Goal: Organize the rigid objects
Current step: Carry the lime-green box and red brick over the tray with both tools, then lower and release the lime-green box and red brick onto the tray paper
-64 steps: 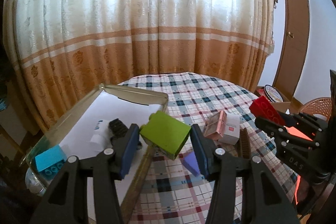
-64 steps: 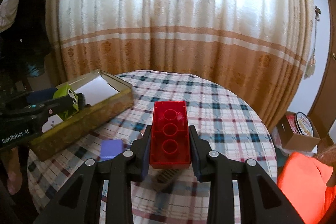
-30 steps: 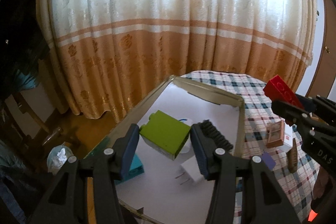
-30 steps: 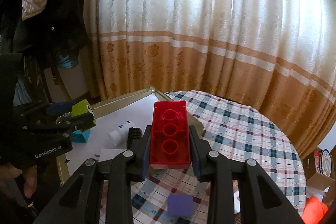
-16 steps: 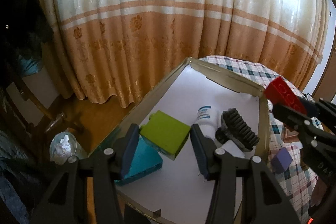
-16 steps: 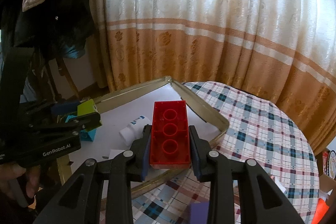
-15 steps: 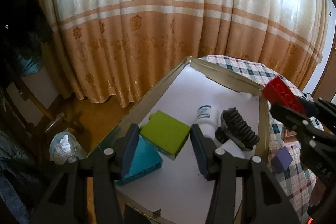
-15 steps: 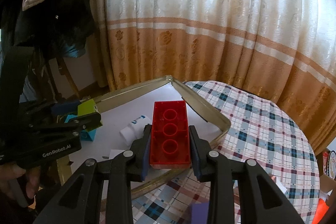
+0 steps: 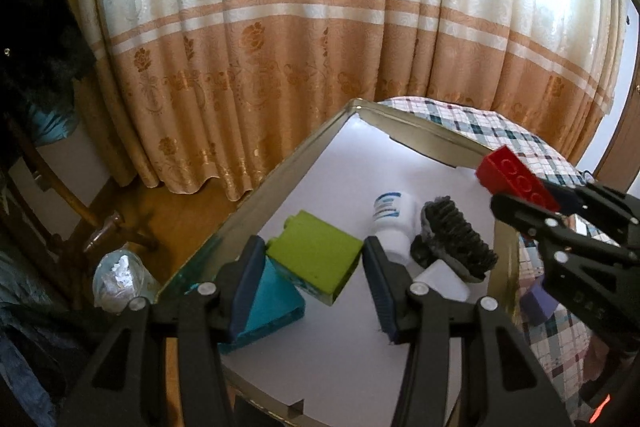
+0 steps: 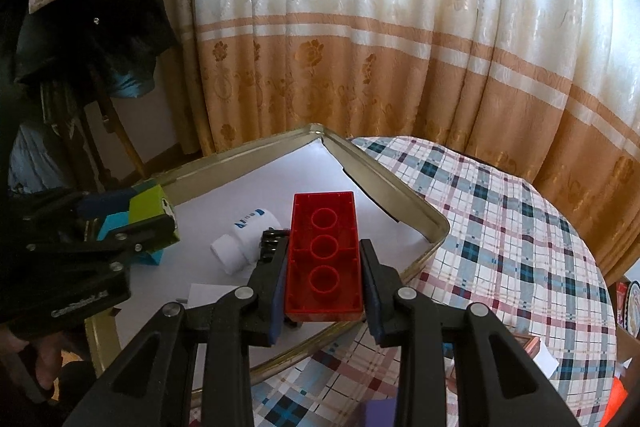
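My left gripper [image 9: 314, 263] is shut on a green block [image 9: 314, 261], held low over the near left part of the gold-rimmed tray [image 9: 280, 187]. Right beneath the green block lies a teal block [image 9: 268, 307] on the tray's white floor. My right gripper [image 10: 324, 281] is shut on a red brick [image 10: 322, 259], hollow side up, above the tray's near right rim [image 10: 424, 215]. In the left wrist view the right gripper [image 9: 516, 203] with the red brick [image 9: 514, 177] hangs over the tray's right edge. The left gripper [image 10: 156, 223] with the green block [image 10: 150, 205] shows at left in the right wrist view.
In the tray lie a white bottle [image 9: 392, 223], a black brush [image 9: 456, 239] and a white plug [image 9: 442, 279]. A purple block [image 9: 538, 301] sits on the checked tablecloth [image 10: 500, 227] just outside the rim. Curtains hang behind. A chair and a plastic bag [image 9: 118, 279] stand left of the table.
Both grippers have sunk toward the tray with their blocks still held. The green block now hangs close over the teal block, and the red brick has moved in over the tray's rim.
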A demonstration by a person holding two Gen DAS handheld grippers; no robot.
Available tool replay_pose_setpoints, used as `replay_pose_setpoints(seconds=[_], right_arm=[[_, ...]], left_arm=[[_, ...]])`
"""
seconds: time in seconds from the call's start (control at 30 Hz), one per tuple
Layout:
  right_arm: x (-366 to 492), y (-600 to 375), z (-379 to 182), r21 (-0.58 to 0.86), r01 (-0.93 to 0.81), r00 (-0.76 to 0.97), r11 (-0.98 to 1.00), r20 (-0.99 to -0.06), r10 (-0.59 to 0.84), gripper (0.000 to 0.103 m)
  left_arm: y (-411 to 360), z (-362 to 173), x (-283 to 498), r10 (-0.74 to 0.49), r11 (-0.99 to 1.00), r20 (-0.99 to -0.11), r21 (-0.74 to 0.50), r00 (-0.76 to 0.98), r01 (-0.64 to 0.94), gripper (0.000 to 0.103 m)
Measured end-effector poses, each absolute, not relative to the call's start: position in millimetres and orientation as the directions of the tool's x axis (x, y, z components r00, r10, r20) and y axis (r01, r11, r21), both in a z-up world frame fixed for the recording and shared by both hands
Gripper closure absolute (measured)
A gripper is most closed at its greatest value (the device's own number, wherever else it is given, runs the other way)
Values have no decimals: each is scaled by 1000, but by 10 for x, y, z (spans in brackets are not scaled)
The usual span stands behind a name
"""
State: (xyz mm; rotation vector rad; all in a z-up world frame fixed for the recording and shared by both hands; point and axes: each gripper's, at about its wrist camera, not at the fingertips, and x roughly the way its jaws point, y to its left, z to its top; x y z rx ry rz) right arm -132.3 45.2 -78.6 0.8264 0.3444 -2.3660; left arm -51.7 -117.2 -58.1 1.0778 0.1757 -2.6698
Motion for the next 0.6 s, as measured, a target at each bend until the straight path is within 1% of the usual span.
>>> replay_pose_setpoints(seconds=[0.6], right_arm=[[-1465,402,-883,-32,614,-602,-788,-664,-443,68]], left_arm=[[-1127,-675,-561,-171,-967,-719,-8,-674,254,53]])
